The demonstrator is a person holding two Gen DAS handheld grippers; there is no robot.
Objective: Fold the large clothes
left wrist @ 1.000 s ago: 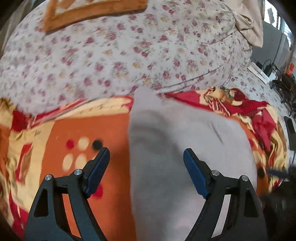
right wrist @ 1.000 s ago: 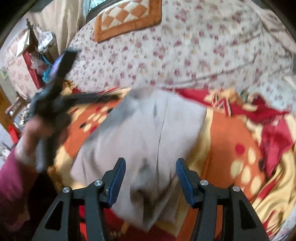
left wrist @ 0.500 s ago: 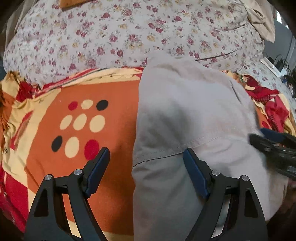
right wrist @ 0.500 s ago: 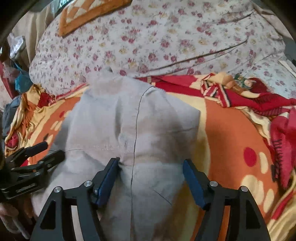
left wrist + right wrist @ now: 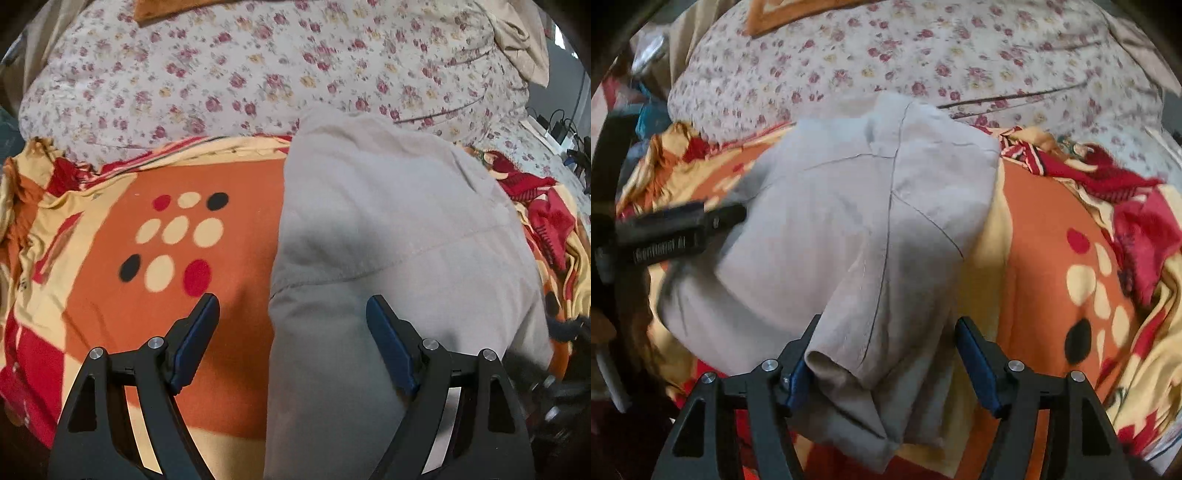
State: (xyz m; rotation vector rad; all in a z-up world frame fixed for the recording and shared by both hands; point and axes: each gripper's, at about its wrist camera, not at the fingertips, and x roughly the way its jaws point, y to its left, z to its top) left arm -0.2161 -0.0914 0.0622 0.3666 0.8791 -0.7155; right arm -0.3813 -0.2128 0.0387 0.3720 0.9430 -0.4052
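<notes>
A: Grey garment (image 5: pixel 857 229) mid-frame on the orange blanket (image 5: pixel 207 280), long axis running up-frame from the right gripper (image 5: pixel 884 360), spread wide, sleeve end between its fingers.

B: Left gripper (image 5: pixel 291 339) also spread, straddling the left edge. Versus earlier: flatter, less blurred, sleeve nearer.

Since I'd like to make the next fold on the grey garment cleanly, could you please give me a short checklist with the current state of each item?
1. Left gripper open, ready to grasp: ok.
2. Right gripper open: ok.
3. Grey garment lying on the orange patterned blanket: ok.
4. Garment smooth and flat: not ok, the near sleeve end is bunched and rolled.
5. Left gripper straddling the garment's left edge: ok.
6. Layers underneath aligned: cannot tell, hidden.
</notes>
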